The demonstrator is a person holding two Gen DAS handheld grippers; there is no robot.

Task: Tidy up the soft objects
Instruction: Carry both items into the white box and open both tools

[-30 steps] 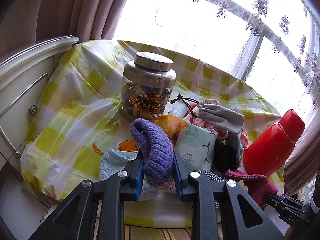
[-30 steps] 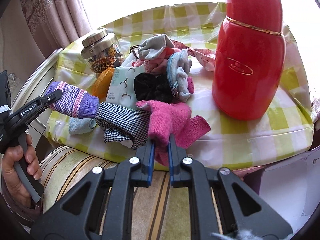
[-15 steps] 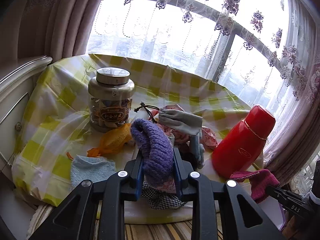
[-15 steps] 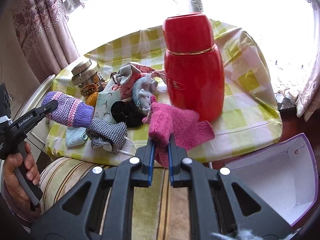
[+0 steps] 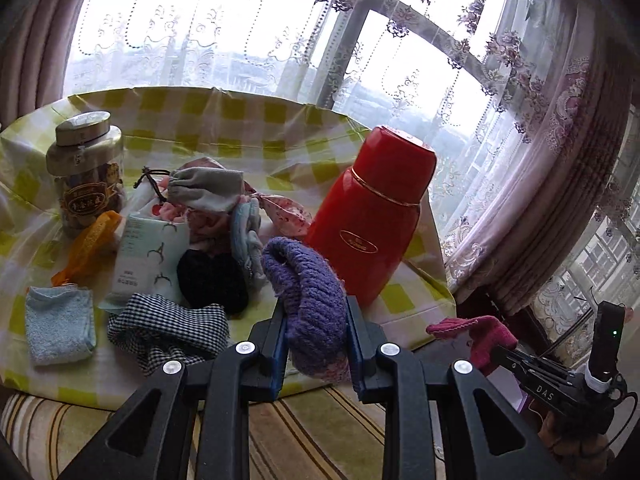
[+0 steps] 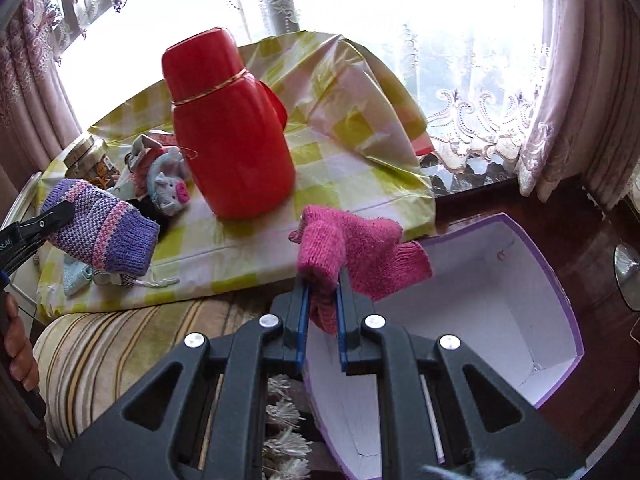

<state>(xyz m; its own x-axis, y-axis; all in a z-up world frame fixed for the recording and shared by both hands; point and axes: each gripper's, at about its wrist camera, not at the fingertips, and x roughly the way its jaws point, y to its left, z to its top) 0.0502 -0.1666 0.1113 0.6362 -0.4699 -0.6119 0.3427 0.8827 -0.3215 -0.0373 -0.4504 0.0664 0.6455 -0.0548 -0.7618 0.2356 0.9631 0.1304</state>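
My left gripper (image 5: 316,316) is shut on a purple knitted mitten (image 5: 308,288), held off the table's near edge; the same mitten (image 6: 100,236), purple with pink stripes, shows at the left of the right wrist view. My right gripper (image 6: 322,292) is shut on a pink knitted mitten (image 6: 352,240), hanging above the edge of an open purple box (image 6: 560,280) with a white inside. The pink mitten (image 5: 476,332) also shows at the lower right of the left wrist view. Other soft items stay on the table: a checked cloth (image 5: 168,324), a blue towel (image 5: 58,328), a black bundle (image 5: 212,280).
A tall red flask (image 5: 372,216) stands on the yellow checked tablecloth (image 5: 248,128). A lidded jar (image 5: 84,168), a tissue pack (image 5: 148,260) and a grey pouch (image 5: 204,188) lie at the left. A striped cushion (image 6: 116,344) sits below the table edge. Curtains (image 5: 560,160) hang behind.
Both grippers have swung to the right with their mittens. The pink mitten came off the table and now hangs over the purple box. The purple mitten moved in front of the flask.
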